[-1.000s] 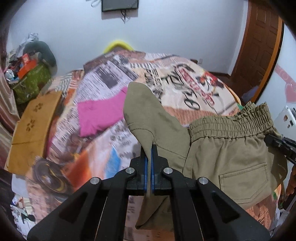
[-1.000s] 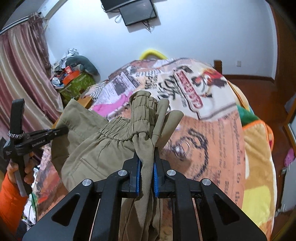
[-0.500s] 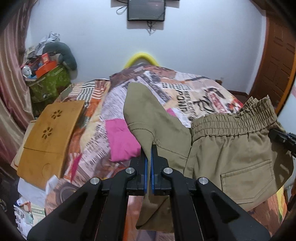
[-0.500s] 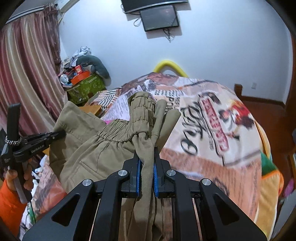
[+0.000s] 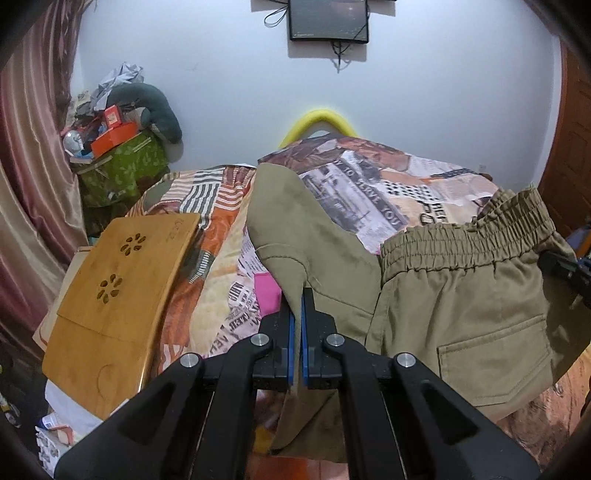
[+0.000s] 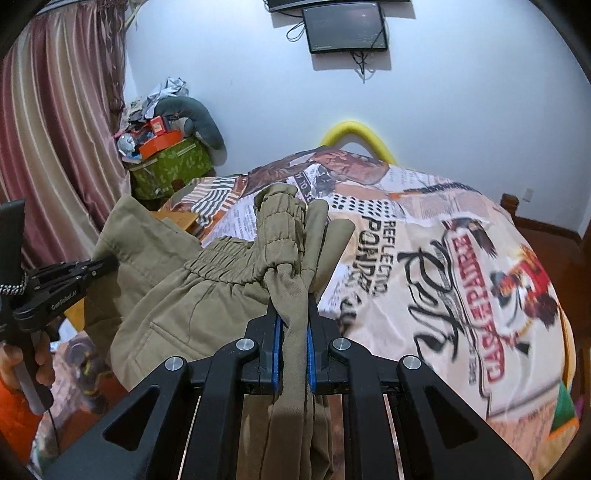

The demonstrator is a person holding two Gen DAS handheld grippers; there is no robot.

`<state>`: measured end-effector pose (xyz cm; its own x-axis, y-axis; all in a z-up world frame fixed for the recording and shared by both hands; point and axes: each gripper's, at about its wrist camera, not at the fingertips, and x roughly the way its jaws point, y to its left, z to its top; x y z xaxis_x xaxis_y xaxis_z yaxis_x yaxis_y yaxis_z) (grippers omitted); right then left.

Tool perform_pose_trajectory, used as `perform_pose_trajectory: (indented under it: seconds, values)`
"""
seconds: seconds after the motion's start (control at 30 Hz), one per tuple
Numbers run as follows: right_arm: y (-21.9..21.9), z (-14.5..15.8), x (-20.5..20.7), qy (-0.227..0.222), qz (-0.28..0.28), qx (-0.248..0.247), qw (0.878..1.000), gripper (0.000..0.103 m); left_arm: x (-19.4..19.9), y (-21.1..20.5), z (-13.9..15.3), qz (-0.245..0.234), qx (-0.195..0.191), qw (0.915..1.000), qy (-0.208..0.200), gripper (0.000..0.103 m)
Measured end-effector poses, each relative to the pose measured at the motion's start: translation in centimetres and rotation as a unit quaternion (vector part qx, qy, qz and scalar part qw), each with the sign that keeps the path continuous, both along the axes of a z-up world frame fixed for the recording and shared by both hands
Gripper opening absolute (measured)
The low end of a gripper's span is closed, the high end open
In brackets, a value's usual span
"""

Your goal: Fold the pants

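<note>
Olive-khaki pants (image 5: 461, 302) with an elastic waistband and a back pocket hang in the air above the bed. My left gripper (image 5: 297, 321) is shut on one edge of the fabric, which stands up in a flap. My right gripper (image 6: 293, 325) is shut on a bunched part of the pants (image 6: 207, 295) by the waistband. The left gripper (image 6: 99, 264) shows at the left of the right wrist view, the right gripper (image 5: 561, 264) at the right edge of the left wrist view.
A bed with a newspaper-print cover (image 6: 443, 277) lies below. A pink garment (image 5: 267, 291) lies on it. A wooden lap tray (image 5: 118, 295) leans at the bed's left. A cluttered green box (image 5: 122, 166), curtain (image 6: 55, 147), wall TV (image 5: 328, 18) and door (image 5: 569, 147) surround.
Both grippers have lifted and tilted up with the pants still held; the views now show more wall and the TV. The pink garment is now mostly hidden behind the pants.
</note>
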<state>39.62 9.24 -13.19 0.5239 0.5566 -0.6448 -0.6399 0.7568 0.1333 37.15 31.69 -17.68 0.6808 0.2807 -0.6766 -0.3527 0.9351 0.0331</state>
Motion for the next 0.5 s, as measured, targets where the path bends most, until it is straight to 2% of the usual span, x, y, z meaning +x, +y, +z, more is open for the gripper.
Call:
perform_pose_trajectory:
  seconds: [0.23,0.5]
  values:
    - [2.8,-2.5,2.9,0.000,0.000,-0.022,1.000,0.009,3.1,3.1,-4.3,0.017,-0.034,0.9991,0.019,0.003]
    - [4.1,-7.2,4.8,0.023,-0.018,-0.065,0.997,0.009,5.4,6.3,-10.4,0.033,-0.087,0.9920,0.085,0.003]
